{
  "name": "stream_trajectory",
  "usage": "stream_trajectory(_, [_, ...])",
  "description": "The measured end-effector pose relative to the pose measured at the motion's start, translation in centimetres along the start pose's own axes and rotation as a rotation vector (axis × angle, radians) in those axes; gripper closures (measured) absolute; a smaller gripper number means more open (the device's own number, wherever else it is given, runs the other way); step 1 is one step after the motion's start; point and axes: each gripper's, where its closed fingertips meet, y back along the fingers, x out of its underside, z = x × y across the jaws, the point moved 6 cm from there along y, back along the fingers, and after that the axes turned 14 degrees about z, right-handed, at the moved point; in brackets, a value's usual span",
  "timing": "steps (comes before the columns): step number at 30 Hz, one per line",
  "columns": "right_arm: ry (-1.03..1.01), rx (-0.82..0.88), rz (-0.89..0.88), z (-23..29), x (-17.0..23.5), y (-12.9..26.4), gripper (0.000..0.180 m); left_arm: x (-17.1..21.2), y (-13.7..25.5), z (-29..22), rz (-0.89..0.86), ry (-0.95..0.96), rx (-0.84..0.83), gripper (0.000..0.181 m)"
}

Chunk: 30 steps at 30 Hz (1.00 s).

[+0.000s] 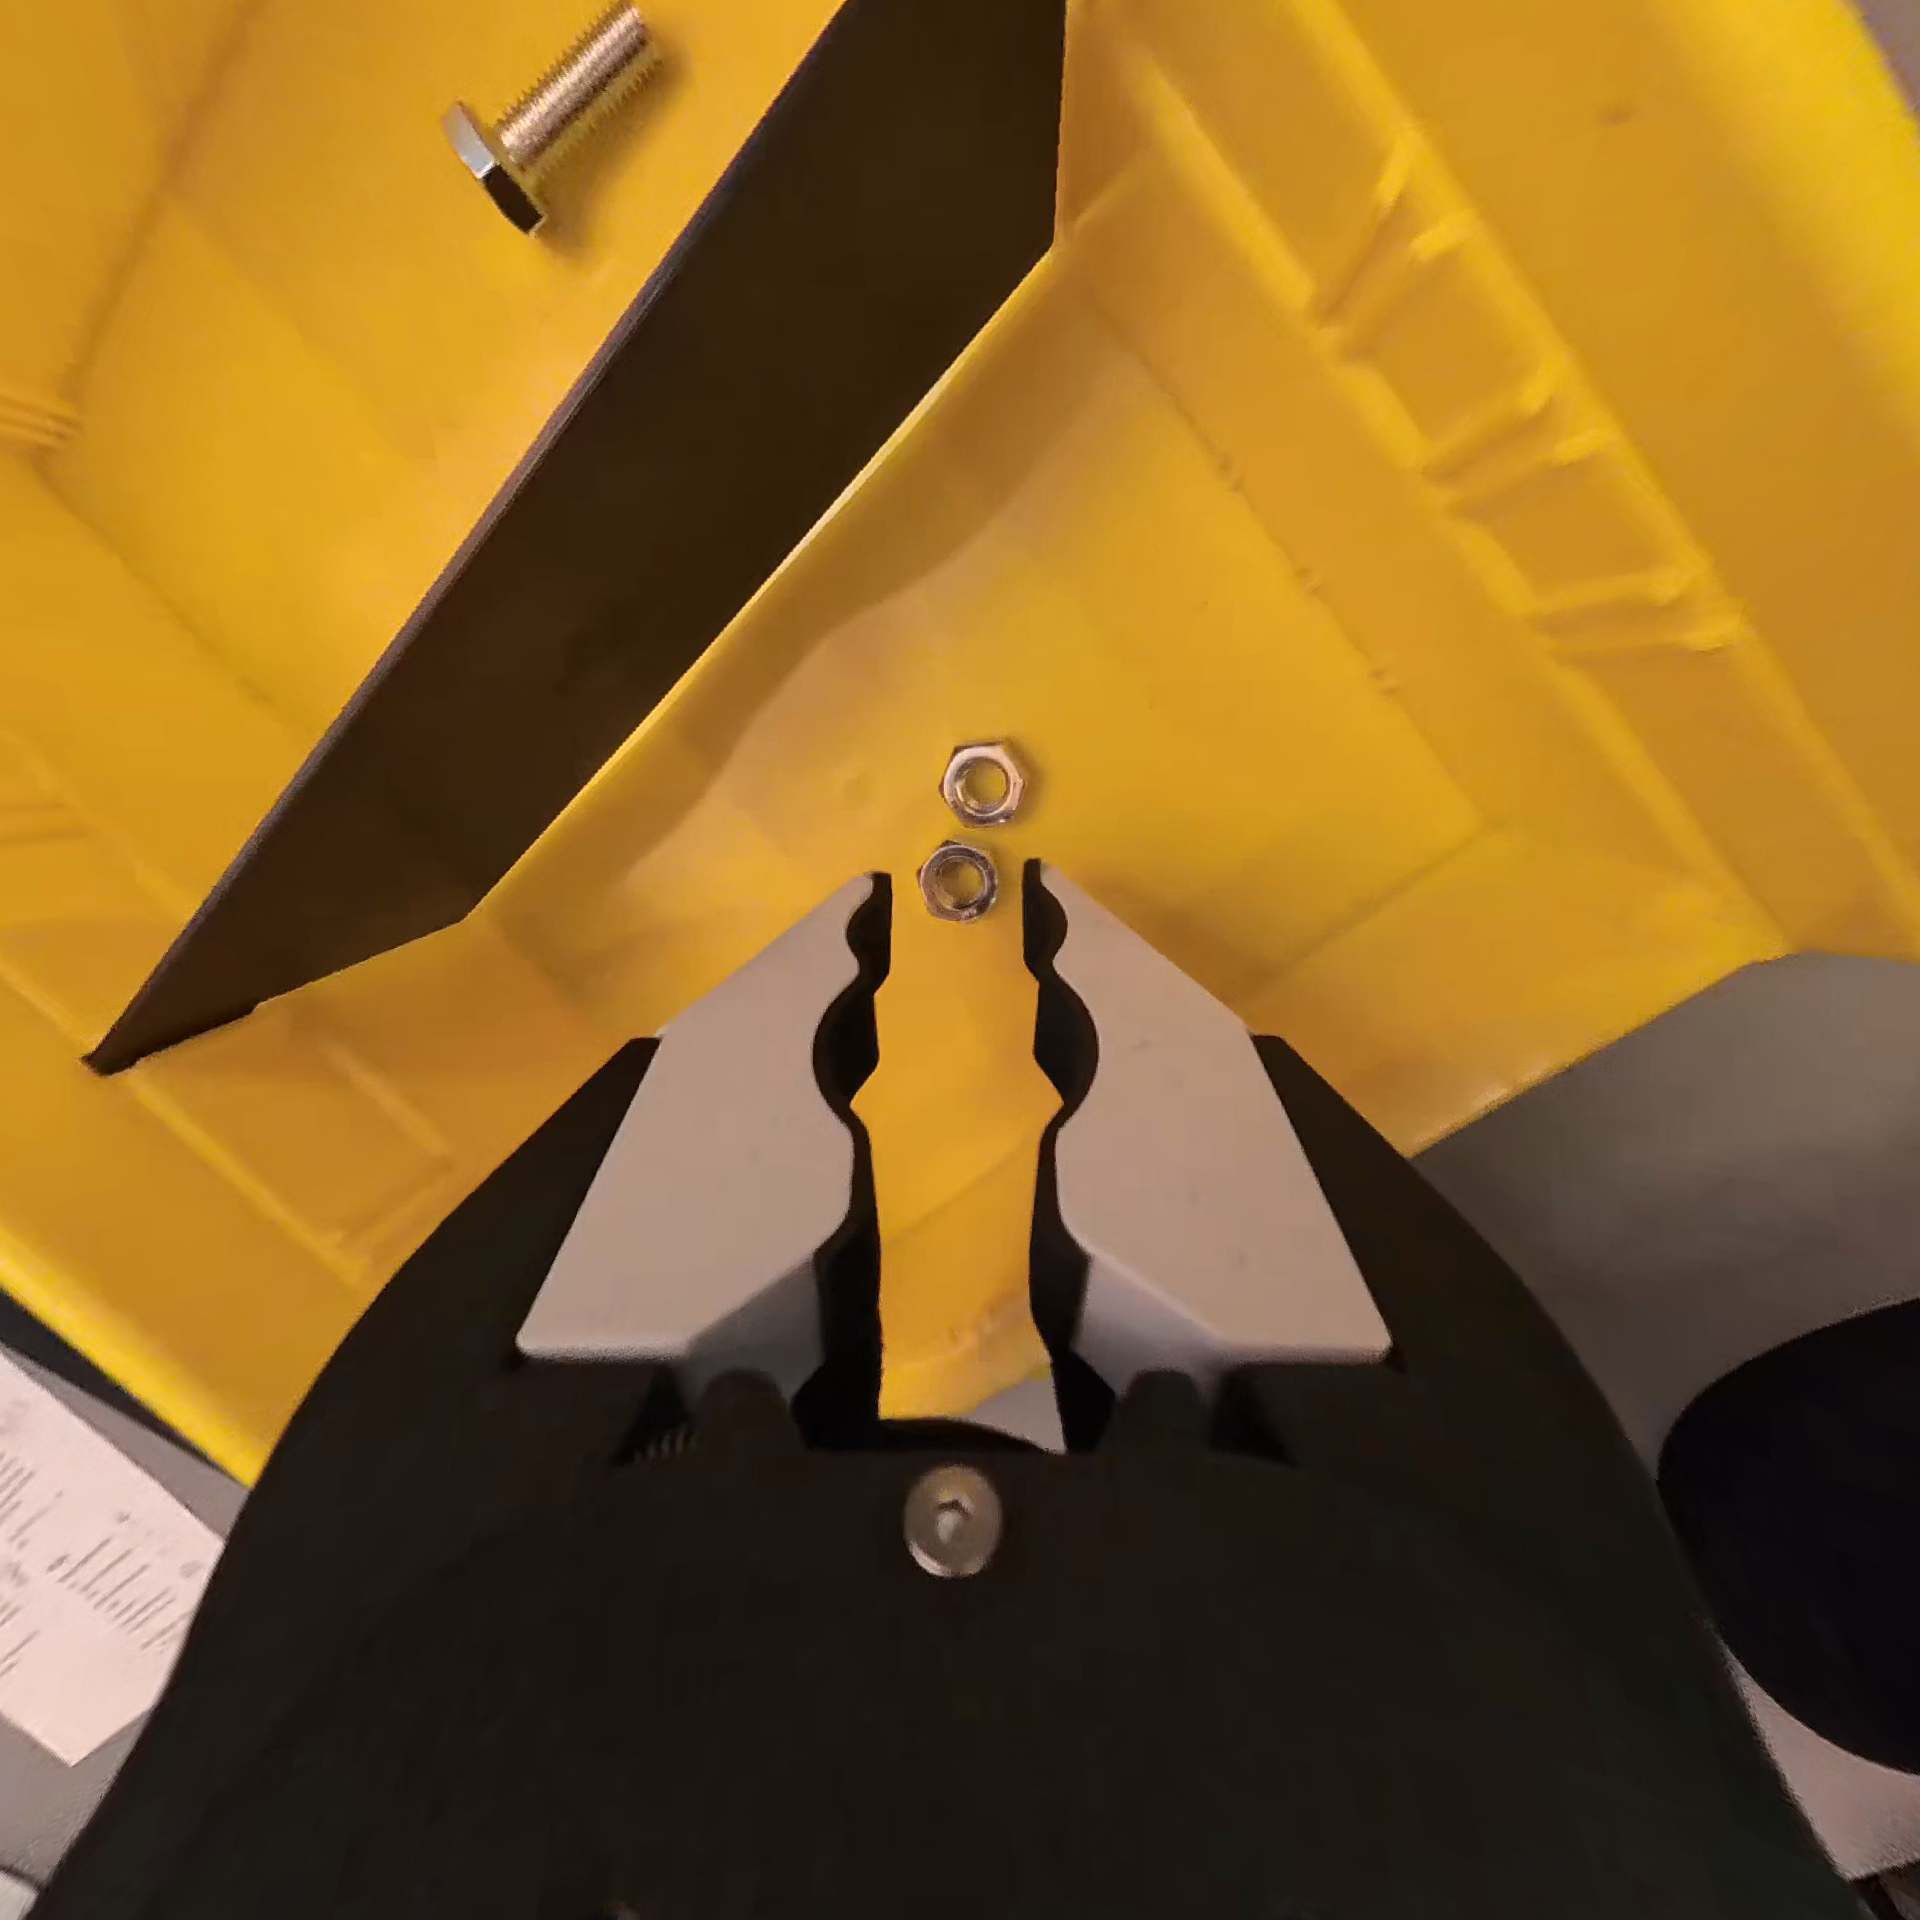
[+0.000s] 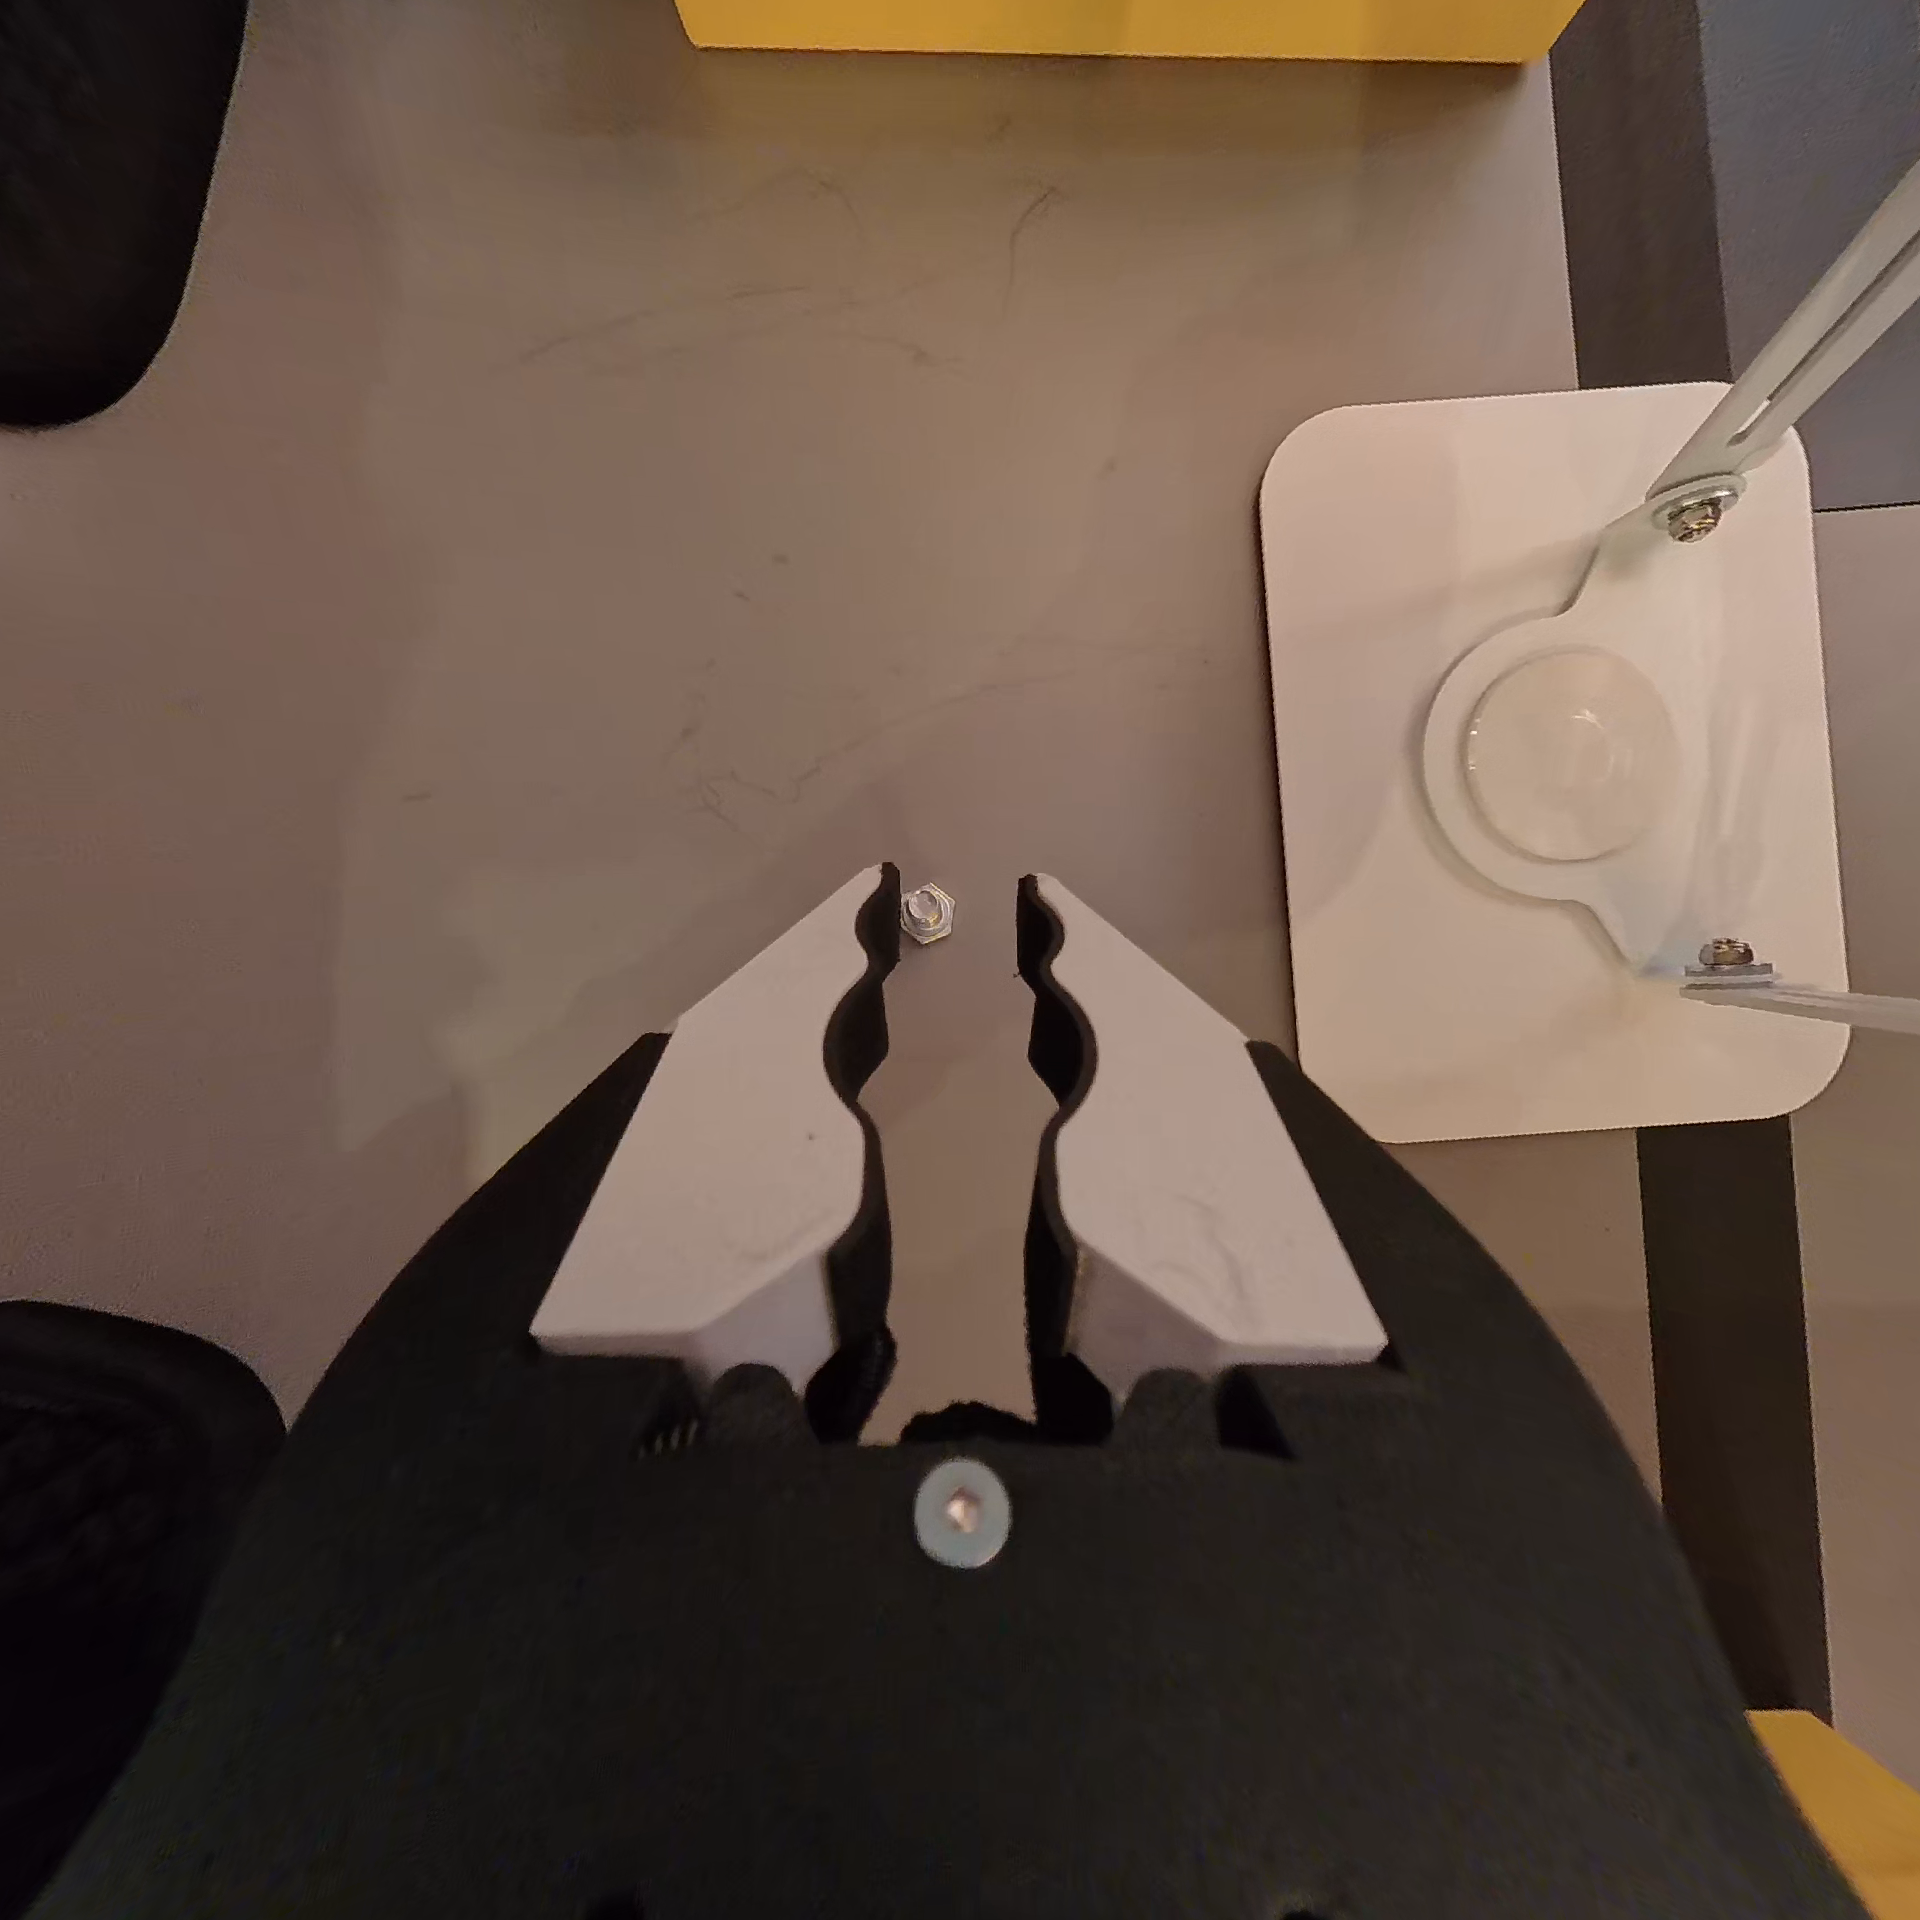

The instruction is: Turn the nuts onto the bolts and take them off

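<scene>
In the left wrist view, two small silver nuts lie on the floor of a yellow bin. The near nut sits just beyond the tips of my open left gripper. The far nut lies just beyond it. A brass-coloured bolt lies in the neighbouring compartment, past a black divider. In the right wrist view, my right gripper is open over the grey table. A small bolt standing on end with a nut on it is between the tips, close against the left finger.
A white stand base with a clear dome and metal struts is at the right. A yellow bin edge is at the top. Black objects lie at the left. Paper lies at the lower left.
</scene>
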Motion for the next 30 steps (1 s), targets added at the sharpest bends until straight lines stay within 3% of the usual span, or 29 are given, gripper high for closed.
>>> stream_trajectory(1, [0.001,-0.001,0.001,0.0,0.0,-0.1,0.16,0.1,-0.3,0.1,0.013,0.0,0.005,0.157])
stream_trajectory(6, [0.007,-0.005,0.007,0.1,-0.2,-0.3,0.159,0.3,-1.8,0.3,0.08,0.023,0.047,0.156])
stream_trajectory(22, [0.006,-0.01,0.016,0.0,0.0,-0.7,0.159,-0.1,-2.2,1.5,0.036,0.081,0.026,0.165])
stream_trajectory(30, [-0.01,0.023,-0.033,-0.5,-0.3,0.1,0.157,-1.1,3.0,2.1,-0.181,0.123,-0.096,0.164])
